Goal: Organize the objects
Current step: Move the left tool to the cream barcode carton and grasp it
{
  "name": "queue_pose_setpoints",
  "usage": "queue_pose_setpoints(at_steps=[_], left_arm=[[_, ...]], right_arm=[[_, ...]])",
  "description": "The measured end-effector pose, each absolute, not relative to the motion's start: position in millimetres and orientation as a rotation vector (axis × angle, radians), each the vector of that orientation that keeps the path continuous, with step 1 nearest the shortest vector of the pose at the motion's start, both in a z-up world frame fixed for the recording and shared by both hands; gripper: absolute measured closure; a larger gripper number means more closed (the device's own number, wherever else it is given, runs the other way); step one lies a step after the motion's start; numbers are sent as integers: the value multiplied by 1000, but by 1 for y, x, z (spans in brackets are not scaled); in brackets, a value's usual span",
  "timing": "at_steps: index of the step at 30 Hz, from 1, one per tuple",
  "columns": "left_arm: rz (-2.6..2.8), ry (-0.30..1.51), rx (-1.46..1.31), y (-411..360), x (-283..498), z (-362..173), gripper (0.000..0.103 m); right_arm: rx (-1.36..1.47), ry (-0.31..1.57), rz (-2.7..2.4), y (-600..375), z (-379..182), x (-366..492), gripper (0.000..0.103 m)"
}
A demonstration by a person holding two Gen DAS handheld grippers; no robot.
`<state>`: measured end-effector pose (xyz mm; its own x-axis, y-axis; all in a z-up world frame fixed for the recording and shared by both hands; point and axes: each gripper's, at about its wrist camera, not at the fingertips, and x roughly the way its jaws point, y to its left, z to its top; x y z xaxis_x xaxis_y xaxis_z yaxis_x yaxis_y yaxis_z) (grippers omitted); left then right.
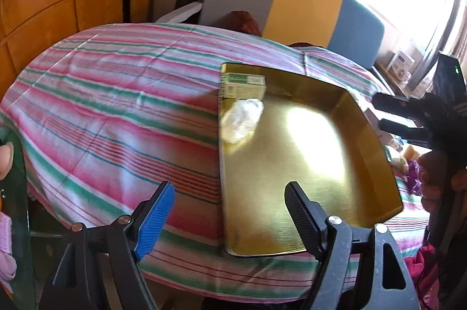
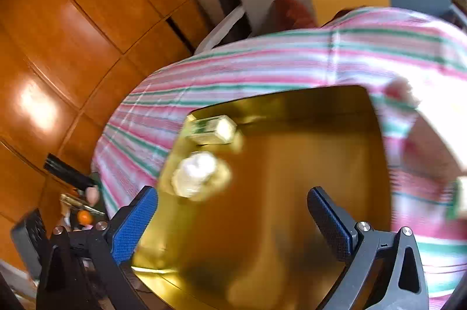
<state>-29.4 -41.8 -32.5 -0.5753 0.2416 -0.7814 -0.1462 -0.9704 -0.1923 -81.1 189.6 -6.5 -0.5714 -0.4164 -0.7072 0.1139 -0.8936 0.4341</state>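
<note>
- We have the gold tray [image 1: 318, 175] lying flat on the striped cloth [image 1: 116, 111] that covers the bench, a sensible collecting place because its raised walls keep loose things from sliding off.
- Inside it, the small green-and-cream box [image 1: 243, 86] sits tucked into the far left corner, against the wall, and the crumpled white wad [image 1: 240, 120] lies just beside it on the tray floor; grouping both at one end leaves most of the tray bare for whatever comes next.
- Our right hand-held gripper [image 2: 233, 216] hangs over the tray with its jaws spread wide and nothing between them. The wad [image 2: 194, 174] lies just ahead of its left finger, so we judge this hand has finished with it.
- Our left hand-held gripper [image 1: 230, 210] is likewise wide and empty, poised above the tray's near left edge, one finger over the cloth and one over the tray, probably waiting its turn, out of the other hand's way.
- The right wrist view is blurred, so we cannot tell what the pale shapes at its right edge are.
- Judging by the task, more items may still need gathering; none are clearly visible on the cloth.
</note>
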Motion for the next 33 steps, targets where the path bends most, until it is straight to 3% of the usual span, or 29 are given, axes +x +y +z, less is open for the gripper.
queue_pose_setpoints(at_steps=[10,16,19,22,24,29,33], left_arm=[[2452,-9,-1224,43,-39,-1,23],[2287,11,-1186,126,-52,21,23],[2188,11,-1219,175,-66,25,21],[2095,-27,-1281,222,-85,22,19],[2048,-61,-1346,254,-104,13,19],[2036,-45,-1558,303,-140,-26,17],[2058,-149,-1694,314,-170,-53,17]], right_arm=[[1303,-543,-2781,350,14,-43,0],[1329,-715,-2944,451,-1,-26,0],[1341,-926,-2965,490,-26,-14,0],[1343,-1205,-2887,521,-37,-7,0],[1279,-1286,-2859,530,-36,-3,0],[1188,-1367,-2790,534,-30,3,0],[1133,-1401,-2756,536,-26,7,0]])
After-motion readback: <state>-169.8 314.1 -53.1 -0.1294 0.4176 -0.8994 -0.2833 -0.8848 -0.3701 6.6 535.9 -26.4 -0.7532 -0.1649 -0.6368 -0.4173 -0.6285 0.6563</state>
